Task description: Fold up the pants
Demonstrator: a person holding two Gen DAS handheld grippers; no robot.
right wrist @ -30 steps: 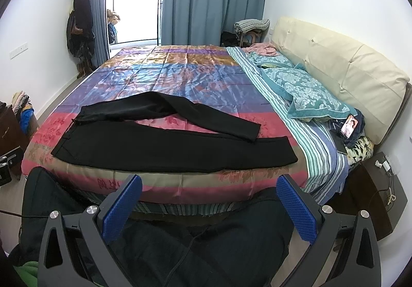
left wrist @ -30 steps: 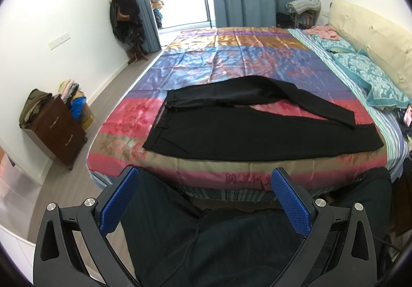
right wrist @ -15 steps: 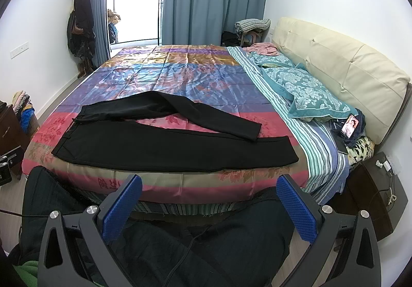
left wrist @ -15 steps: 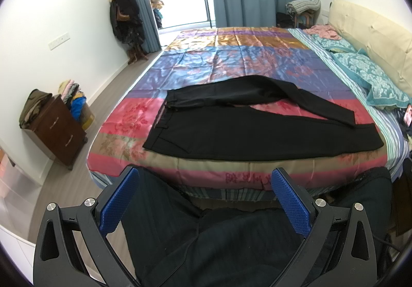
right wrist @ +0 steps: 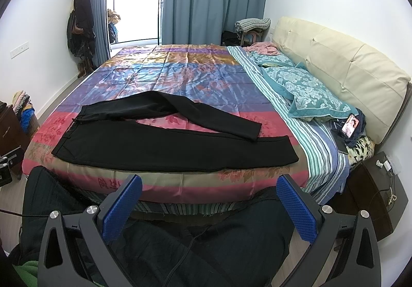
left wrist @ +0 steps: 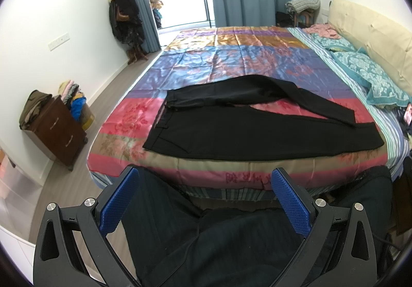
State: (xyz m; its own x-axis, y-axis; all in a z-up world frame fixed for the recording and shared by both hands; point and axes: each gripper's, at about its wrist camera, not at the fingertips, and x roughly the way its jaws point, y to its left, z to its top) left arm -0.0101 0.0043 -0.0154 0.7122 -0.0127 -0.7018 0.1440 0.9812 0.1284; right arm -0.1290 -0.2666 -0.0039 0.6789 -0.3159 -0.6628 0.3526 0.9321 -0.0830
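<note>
Black pants (left wrist: 257, 132) (right wrist: 167, 142) lie spread across the near part of the bed, waistband to the left and hems to the right. The far leg bends and slants over toward the near leg's hem. My left gripper (left wrist: 204, 199) hangs open in front of the bed's near edge, above a person's dark-clad lap, well short of the pants. My right gripper (right wrist: 208, 206) is open too, at about the same distance from the bed, nothing between its blue pads (right wrist: 296, 209).
The bed carries a shiny multicoloured cover (left wrist: 231, 63), teal pillows (right wrist: 309, 91) and a cream headboard (right wrist: 347, 73) on the right. A phone (right wrist: 349, 125) lies by the pillows. A brown nightstand (left wrist: 59, 130) stands left, another (right wrist: 376, 189) right.
</note>
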